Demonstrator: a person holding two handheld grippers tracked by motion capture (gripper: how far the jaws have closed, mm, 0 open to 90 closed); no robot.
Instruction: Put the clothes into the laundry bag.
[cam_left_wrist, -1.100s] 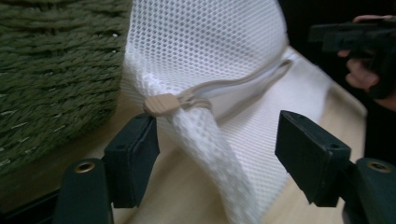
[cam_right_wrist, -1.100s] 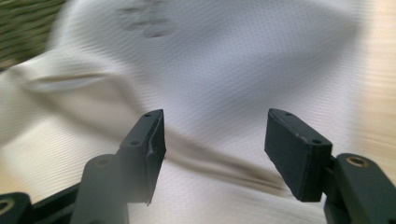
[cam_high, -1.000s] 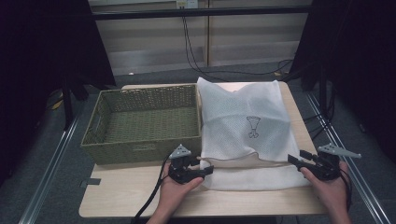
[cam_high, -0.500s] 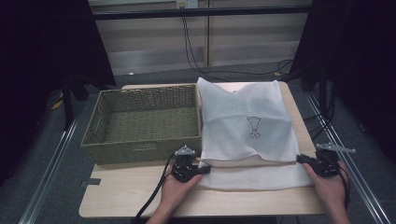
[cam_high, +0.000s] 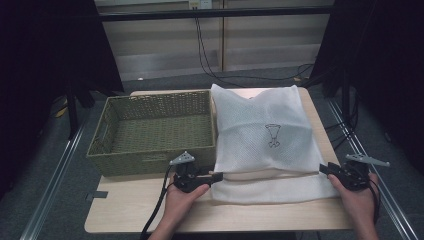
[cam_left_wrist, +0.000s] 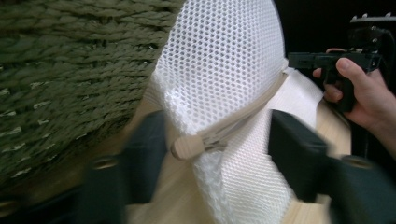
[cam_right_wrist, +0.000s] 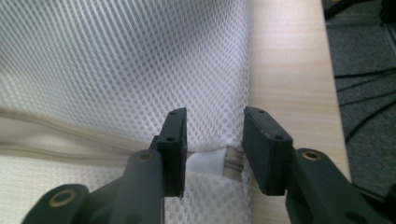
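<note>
- While both hands are resting at the near edge, the light wooden table (cam_high: 150, 210) is carrying everything under inspection, with its bare front strip lying open between the two forearms.
- Lying over the right half of that table, the white mesh laundry bag (cam_high: 265, 135) is stretching from the far edge to the near edge; a small dark goblet-shaped mark is showing on its upper layer, and a flat lower flap is sticking out toward the person.
- Sitting on the left half, the olive woven basket (cam_high: 155, 132) is standing upright, its right wall lying just beside the bag's left edge.
- Running across the bag near its front, a beige drawstring (cam_left_wrist: 252, 105) is ending in a beige cord stopper (cam_left_wrist: 187, 147), as the left gripper view is showing.
- At the bag's near left corner, the left gripper (cam_high: 212, 177) is pointing rightward; its jaws have just been opening and are standing partly apart, with the stopper and mesh lying between them but not pressed.
- At the bag's near right corner, the right gripper (cam_high: 327, 169) is pointing leftward; its jaws have likewise just been opening and are standing partly apart, straddling the bag's folded corner and cord end without clamping them.
</note>
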